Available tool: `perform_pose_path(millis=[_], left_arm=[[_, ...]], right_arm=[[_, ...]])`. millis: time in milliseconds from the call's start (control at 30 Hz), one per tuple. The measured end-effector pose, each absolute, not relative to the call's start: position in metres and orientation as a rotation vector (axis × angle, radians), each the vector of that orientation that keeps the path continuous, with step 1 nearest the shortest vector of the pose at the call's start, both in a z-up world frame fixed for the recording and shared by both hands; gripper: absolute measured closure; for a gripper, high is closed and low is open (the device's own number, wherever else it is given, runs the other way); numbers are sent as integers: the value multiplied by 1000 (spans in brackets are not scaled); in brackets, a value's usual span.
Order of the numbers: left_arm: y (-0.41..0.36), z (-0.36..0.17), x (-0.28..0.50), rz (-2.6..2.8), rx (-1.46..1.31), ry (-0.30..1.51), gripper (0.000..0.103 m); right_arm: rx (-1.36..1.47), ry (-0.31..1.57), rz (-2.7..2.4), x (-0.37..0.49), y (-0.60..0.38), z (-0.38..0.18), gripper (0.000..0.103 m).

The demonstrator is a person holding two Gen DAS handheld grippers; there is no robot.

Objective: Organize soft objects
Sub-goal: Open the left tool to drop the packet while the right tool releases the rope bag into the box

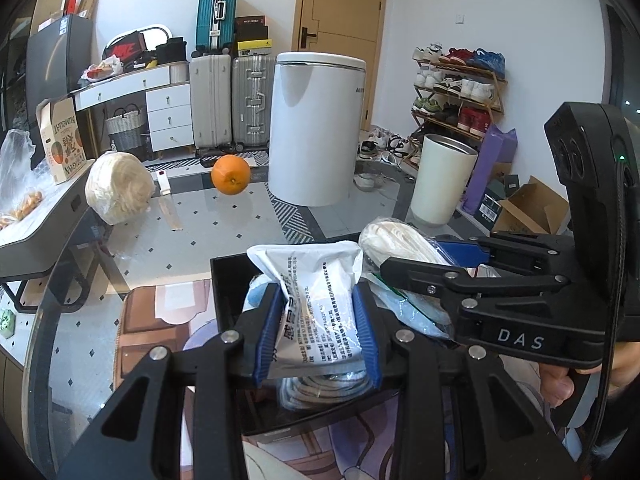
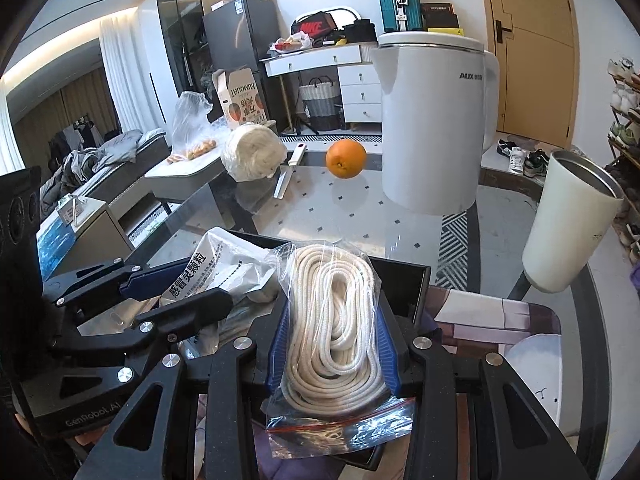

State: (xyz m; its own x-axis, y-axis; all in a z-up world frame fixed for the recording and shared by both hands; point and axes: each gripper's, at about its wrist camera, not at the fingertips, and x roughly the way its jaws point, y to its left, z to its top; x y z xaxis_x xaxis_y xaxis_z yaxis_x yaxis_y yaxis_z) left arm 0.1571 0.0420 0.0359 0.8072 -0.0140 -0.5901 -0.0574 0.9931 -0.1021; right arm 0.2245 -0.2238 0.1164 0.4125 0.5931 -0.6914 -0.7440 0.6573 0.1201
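Note:
My left gripper (image 1: 318, 330) is shut on a white medicine packet (image 1: 316, 304) printed with black text, held over a black tray (image 1: 224, 280). My right gripper (image 2: 334, 344) is shut on a clear zip bag of coiled white rope (image 2: 332, 320), also over the tray (image 2: 416, 276). The rope bag (image 1: 400, 244) and right gripper (image 1: 440, 264) show at the right of the left wrist view. The packet (image 2: 224, 264) and left gripper (image 2: 172, 288) show at the left of the right wrist view. More bagged soft items lie in the tray under the packet.
On the glass table stand a white kettle (image 1: 316, 128), a cream tumbler (image 1: 442, 180), an orange (image 1: 231, 174), a wrapped ball of white yarn (image 1: 118, 188) and a small white device (image 1: 163, 184). A printed mat (image 1: 152, 320) lies under the tray.

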Motion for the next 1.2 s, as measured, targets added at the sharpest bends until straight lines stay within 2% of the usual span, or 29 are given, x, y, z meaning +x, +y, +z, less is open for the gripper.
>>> perform_pose_path(millis=[733,800,867,933,967,1100,1200], left_arm=[[41,19,168,-25,-108,705,66],[41,19,167,-25,-107,705,65],[41,21,166,-29,-104,700,59],[41,23,163,-25,-105,704,47],[41,24,161,-26,-109,704,45],[43,29,151,-13,-111,696,41],[44,32,140,-9,-114,670,24]], right_arm=[[-243,826,806,225,-213,109,64],[-249,827,815,224,-211,109,53],[-262,813,829,222,-211,111,48],[-269,782,837,217,-214,117,38],[-271,770,840,215,-215,119,34],[-272,733,837,208,-227,130,27],[-259,715,822,202,-237,136,18]])
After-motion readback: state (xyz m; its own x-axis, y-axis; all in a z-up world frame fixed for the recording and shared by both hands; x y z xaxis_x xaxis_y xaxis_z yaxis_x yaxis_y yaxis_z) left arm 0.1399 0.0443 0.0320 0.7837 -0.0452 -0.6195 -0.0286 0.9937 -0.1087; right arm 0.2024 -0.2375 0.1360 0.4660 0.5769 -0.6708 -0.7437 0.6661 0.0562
